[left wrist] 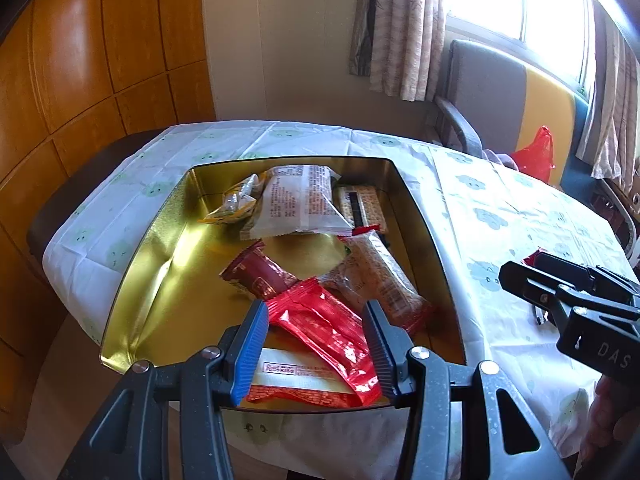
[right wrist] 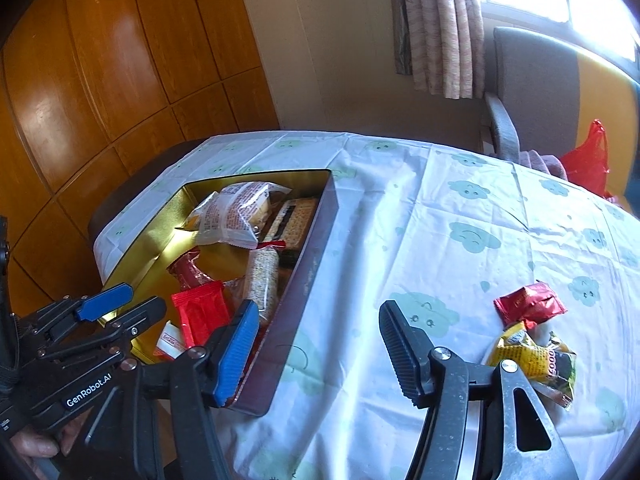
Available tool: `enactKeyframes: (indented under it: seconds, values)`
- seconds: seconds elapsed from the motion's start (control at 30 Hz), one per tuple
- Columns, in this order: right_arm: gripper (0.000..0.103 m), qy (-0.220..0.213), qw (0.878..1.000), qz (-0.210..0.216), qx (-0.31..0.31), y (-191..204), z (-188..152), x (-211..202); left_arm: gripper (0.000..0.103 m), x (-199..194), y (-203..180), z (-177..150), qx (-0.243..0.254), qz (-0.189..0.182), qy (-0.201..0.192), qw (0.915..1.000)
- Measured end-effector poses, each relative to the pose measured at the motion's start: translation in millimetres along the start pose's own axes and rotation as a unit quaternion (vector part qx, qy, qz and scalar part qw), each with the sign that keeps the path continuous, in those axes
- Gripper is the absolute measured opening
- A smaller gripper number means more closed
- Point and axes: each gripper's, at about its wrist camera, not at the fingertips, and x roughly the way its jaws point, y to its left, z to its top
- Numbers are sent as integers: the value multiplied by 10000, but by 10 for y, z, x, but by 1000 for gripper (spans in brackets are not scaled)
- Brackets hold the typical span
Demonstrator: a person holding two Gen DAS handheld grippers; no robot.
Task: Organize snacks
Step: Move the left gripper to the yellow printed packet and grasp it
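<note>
Wrapper (left wrist: 298, 372) label reads "KISS"

Seven snack packets (left wrist: 294, 200) counted in one gold tin (left wrist: 160, 248); two packets (right wrist: 530, 306) on the tablecloth (right wrist: 440, 240) (tin pile overlaps, count approximate).

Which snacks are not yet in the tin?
Two: the red packet and the yellow packet. Both lie on the tablecloth, right of the tin; all the others are inside it.
</note>
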Motion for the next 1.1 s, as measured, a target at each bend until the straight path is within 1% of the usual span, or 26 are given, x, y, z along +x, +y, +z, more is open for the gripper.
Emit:
enactKeyframes:
  seconds: [0.47, 0.67, 0.93, 1.1]
  values:
    - [64, -13, 9999, -96, 104, -131, -68, -42, 50, 4, -111, -11, 161, -70, 41, 9998]
    - [65, -55, 9996, -220, 148, -215, -109, -86, 50, 17, -158, -13, 255, -119, 66, 9996]
    - [66, -56, 9978, -493, 440, -515, -236, -199, 50, 40, -294, -3, 474, -264, 96, 9985]
    - [66, -14, 9937, -832, 756, -849, -399, -338, 50, 50, -476, 25, 751, -527, 126, 9957]
